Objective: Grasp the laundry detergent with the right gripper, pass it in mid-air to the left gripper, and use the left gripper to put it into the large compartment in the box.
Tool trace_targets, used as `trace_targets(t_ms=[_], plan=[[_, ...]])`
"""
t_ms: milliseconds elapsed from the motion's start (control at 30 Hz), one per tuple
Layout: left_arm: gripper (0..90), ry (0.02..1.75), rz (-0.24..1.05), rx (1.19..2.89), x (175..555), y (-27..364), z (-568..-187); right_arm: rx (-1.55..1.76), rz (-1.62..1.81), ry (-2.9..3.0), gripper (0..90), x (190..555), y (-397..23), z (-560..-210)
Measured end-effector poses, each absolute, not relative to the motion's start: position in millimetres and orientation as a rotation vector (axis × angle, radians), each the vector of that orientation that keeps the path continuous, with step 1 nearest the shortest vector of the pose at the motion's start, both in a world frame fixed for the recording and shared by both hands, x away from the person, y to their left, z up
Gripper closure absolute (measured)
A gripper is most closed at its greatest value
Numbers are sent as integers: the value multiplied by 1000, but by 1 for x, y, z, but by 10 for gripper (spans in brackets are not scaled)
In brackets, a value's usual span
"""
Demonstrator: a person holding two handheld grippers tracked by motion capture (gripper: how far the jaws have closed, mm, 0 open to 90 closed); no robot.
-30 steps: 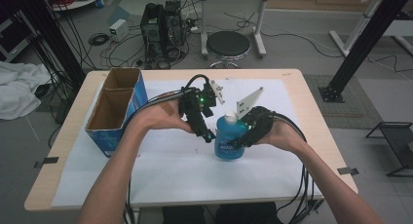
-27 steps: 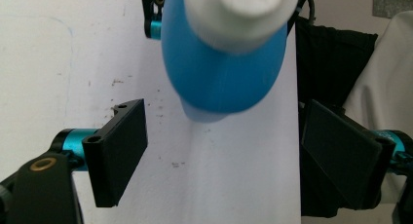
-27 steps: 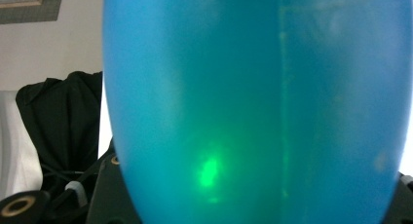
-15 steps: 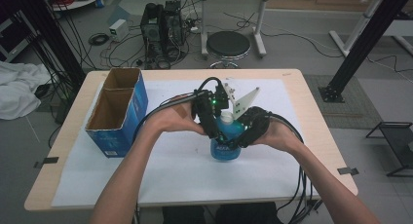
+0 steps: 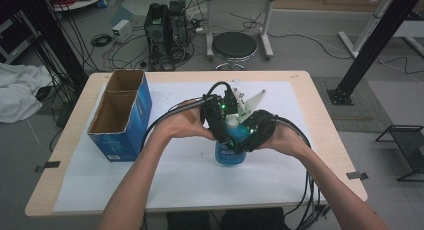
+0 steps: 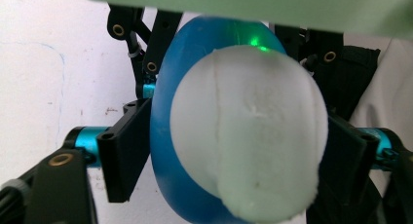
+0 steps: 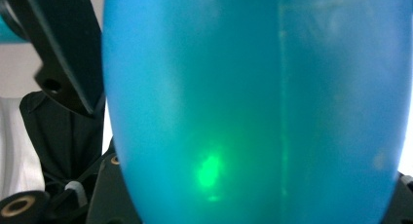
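Observation:
A blue bottle [image 5: 230, 151] with a white cap [image 6: 248, 131] stands on the white sheet at the middle of the table. My right gripper [image 5: 250, 135] is shut on its body from the right, and the blue body [image 7: 253, 107] sits right against that gripper's camera. My left gripper [image 5: 221, 121] hangs over the bottle's top, pointing down, its camera looking straight onto the cap. Black jaw pads [image 6: 124, 153] stand against both sides of the bottle below the cap. I cannot tell whether the left jaws press on it.
An open blue cardboard box [image 5: 120, 117] with two compartments stands at the table's left. The white sheet [image 5: 165, 185] covers most of the wooden table [image 5: 330, 140]. Cables trail from both grippers off the near edge. A stool [image 5: 235, 45] and computer gear are on the floor beyond.
My left gripper moved right and down from beside the bottle onto its top. The right gripper kept its hold, and the bottle shifted slightly.

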State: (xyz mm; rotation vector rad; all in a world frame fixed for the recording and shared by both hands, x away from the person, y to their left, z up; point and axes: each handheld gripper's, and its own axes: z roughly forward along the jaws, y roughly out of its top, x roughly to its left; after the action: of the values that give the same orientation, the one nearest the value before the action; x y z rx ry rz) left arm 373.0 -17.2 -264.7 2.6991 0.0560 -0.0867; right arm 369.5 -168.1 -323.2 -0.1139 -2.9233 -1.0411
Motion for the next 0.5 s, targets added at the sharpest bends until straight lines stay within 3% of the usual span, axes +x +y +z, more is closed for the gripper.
trace_targets(t_ms=[500], plan=[[292,60,-84,2696,373,-17,-267,-130,-1023,-2923,442,370,-167,-325]])
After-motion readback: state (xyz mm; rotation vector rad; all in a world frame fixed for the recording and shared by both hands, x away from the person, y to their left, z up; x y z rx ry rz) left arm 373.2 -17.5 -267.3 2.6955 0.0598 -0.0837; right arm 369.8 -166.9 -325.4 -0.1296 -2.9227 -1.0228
